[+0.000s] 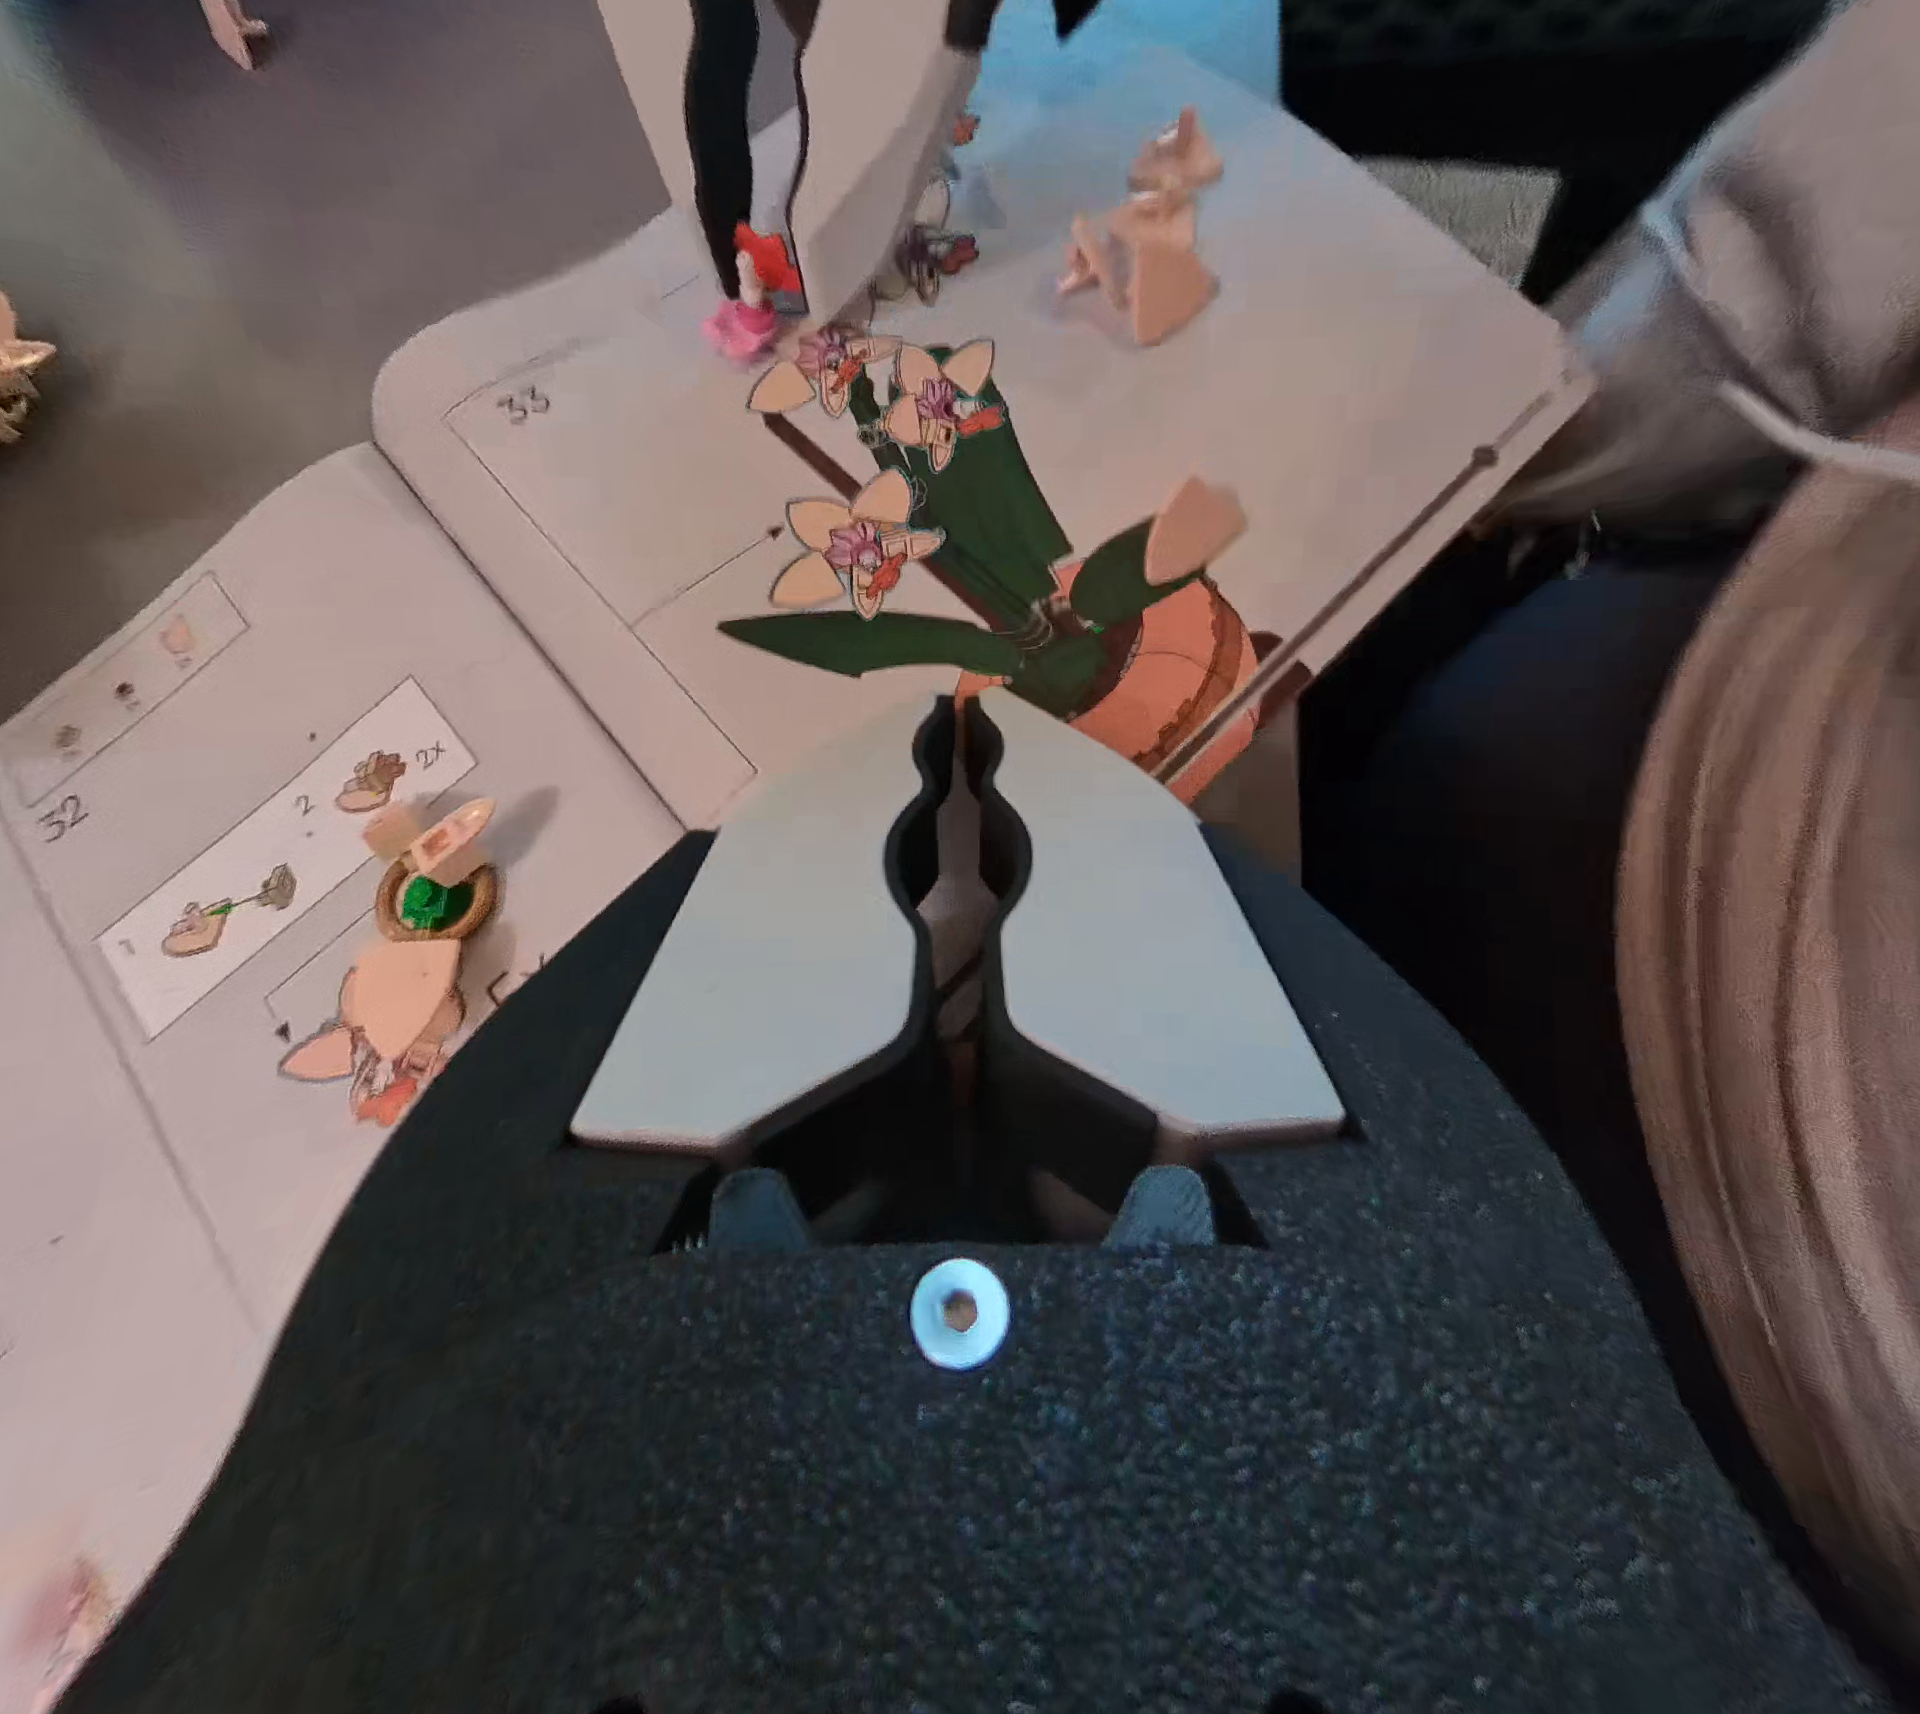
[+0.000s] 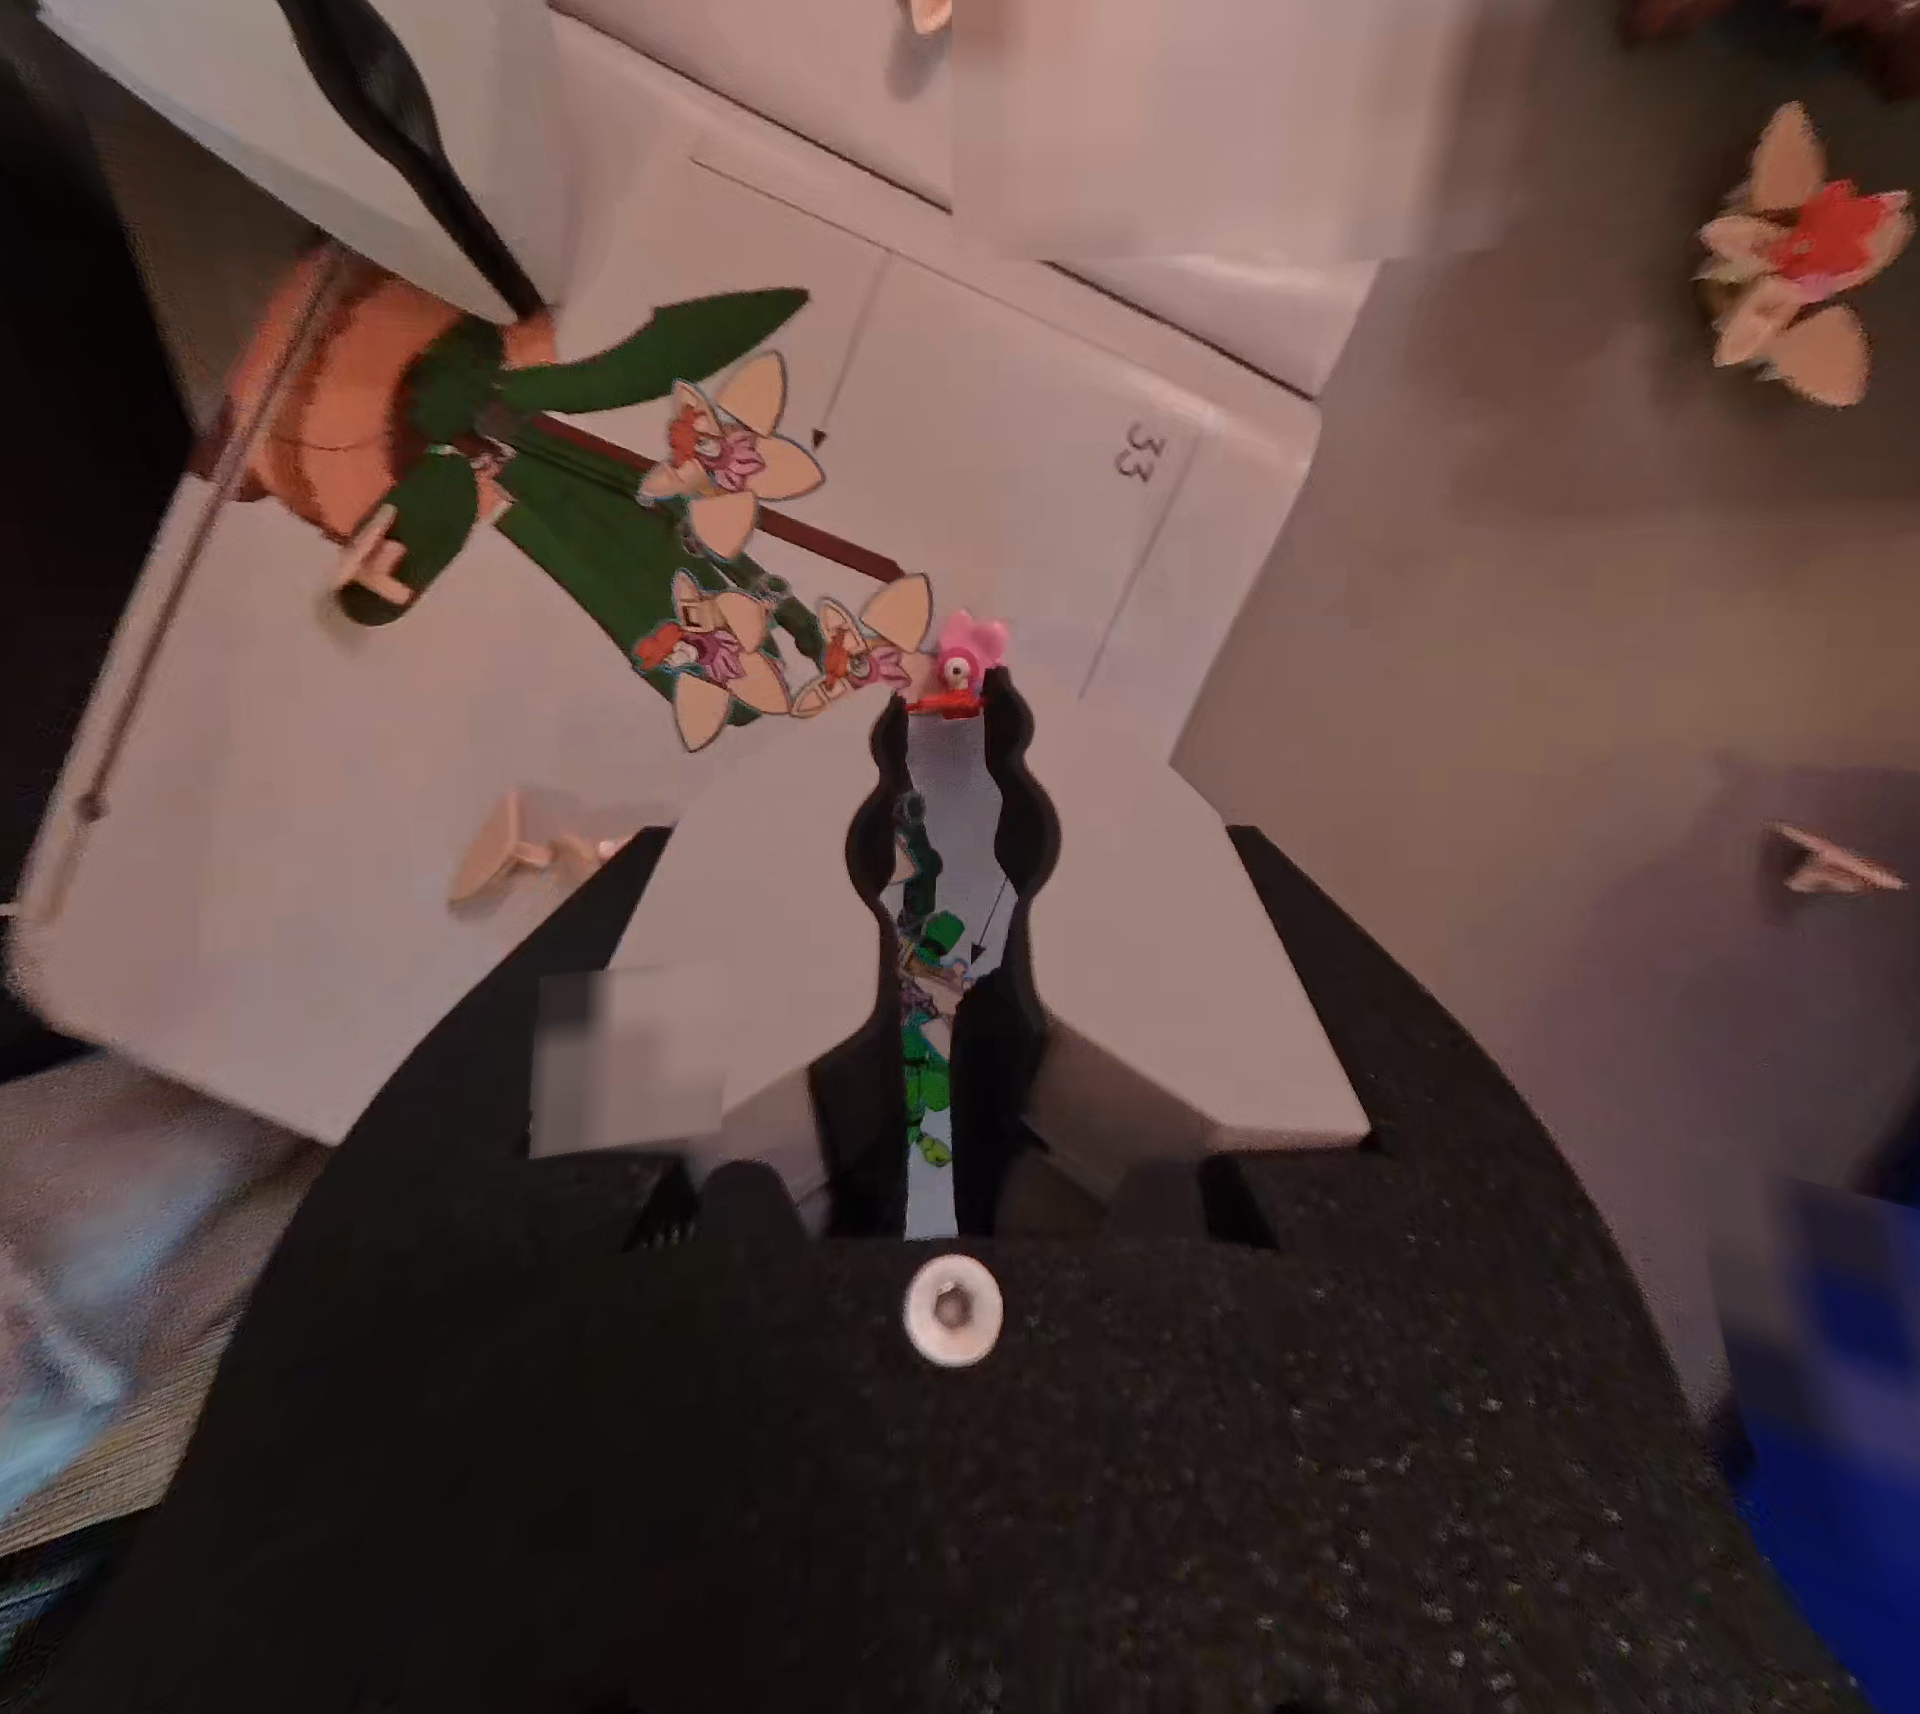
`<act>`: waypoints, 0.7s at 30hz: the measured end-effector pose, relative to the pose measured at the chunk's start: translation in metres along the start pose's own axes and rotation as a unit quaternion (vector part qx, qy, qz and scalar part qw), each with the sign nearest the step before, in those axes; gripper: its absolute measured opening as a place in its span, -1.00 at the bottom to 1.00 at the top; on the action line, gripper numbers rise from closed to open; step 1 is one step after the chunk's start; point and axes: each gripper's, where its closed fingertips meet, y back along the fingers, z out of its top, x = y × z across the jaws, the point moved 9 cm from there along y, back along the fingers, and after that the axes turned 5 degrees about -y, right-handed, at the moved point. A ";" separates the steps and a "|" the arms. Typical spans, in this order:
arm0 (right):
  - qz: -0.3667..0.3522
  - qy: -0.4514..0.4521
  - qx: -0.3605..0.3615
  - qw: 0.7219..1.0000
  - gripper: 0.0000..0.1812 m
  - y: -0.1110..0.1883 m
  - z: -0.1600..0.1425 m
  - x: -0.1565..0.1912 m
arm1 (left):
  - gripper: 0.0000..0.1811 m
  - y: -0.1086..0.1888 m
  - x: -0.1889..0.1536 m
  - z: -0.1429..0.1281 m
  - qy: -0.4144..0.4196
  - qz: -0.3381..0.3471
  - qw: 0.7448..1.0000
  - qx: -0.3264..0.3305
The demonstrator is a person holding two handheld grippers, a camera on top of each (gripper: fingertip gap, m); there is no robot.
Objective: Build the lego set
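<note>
Right wrist view, right gripper [image 2: 951,700] pinching red piece [image 2: 943,704], pink end [image 2: 968,648] pointing forward.

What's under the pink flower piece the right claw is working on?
The pink flower piece sits on the open instruction booklet, beside the printed orchid picture. The right claw grips a red piece next to it. The page directly beneath is covered.

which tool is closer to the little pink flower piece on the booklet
Right. The right tool pinches a red piece right against the pink flower piece. The left tool is shut and empty, back over the printed pot, well short of it.
</note>
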 end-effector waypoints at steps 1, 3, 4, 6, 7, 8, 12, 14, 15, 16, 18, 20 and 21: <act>-0.012 0.014 -0.011 1.000 -0.84 0.001 -0.001 -0.005 | -0.99 -0.005 0.003 0.003 0.014 0.007 1.000 -0.001; -0.029 0.033 -0.038 0.998 -0.84 0.005 0.000 -0.015 | -0.99 -0.016 0.012 0.011 0.029 0.042 0.999 0.005; -0.036 0.040 -0.053 0.997 -0.84 0.010 0.003 -0.020 | -1.00 -0.022 0.017 0.014 0.030 0.065 0.997 0.010; -0.054 0.061 -0.088 0.993 -0.84 0.020 0.012 -0.028 | -0.99 -0.032 0.026 0.021 0.033 0.102 0.994 0.018; -0.064 0.075 -0.106 0.989 -0.84 0.025 0.017 -0.031 | -0.98 -0.035 0.029 0.024 0.037 0.113 0.993 0.018; -0.072 0.090 -0.124 0.986 -0.84 0.031 0.023 -0.032 | -0.97 -0.034 0.033 0.027 0.043 0.122 0.992 -0.003; -0.066 0.200 -0.210 0.955 -0.84 0.054 0.054 -0.024 | -0.95 0.009 0.059 0.041 0.126 0.103 0.968 -0.192; -0.088 0.277 -0.229 0.929 -0.84 0.065 0.079 -0.023 | -0.86 0.041 0.082 0.045 0.165 0.043 0.952 -0.255; -0.100 0.311 -0.231 0.916 -0.84 0.071 0.094 -0.023 | -0.82 0.058 0.096 0.048 0.185 0.009 0.942 -0.279; -0.100 0.343 -0.233 0.904 -0.84 0.078 0.110 -0.023 | -0.79 0.076 0.109 0.054 0.201 -0.029 0.931 -0.304; -0.099 0.402 -0.243 0.878 -0.85 0.090 0.141 -0.024 | -0.78 0.110 0.134 0.066 0.211 -0.078 0.908 -0.354; -0.130 0.440 -0.237 0.856 -0.85 0.101 0.166 -0.028 | -0.81 0.138 0.152 0.077 0.186 -0.077 0.901 -0.385; -0.157 0.449 -0.235 0.848 -0.85 0.106 0.175 -0.032 | -0.81 0.149 0.158 0.082 0.170 -0.076 0.900 -0.395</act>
